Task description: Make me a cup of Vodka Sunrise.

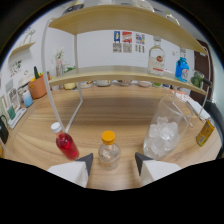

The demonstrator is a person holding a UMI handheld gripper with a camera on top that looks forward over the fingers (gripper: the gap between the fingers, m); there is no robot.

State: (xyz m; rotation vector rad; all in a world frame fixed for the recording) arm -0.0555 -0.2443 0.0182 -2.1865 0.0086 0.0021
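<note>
Three vessels are ranged on the wooden counter just ahead of the tongs. Item one: a small bottle with a yellow cap, clear-bodied, is set upright between the two fingertips, with a gap visible at either side. Item two: a small bottle of red liquid, white-capped, is seen tilted, beside the left finger and near the foot of a white shelf post. Item three: a clear glass filled with ice is placed to the right, just beyond the right finger.

A two-tier pale wooden shelf is mounted on white posts beyond these. On its lower tier a clear spirit bottle with a red-and-white label and a blue bottle are stood; the lettering on both cannot be read. Bowls and small dishes are lined beneath the tier along the back of the counter. An orange pot with a plant is kept at the far left, and a yellow packet at the far right. Small posters are fixed to the wall behind; their print is too small to be read.

Tongs: the fingers are spread wide and nothing is gripped; no contact with the yellow-capped bottle is seen.
</note>
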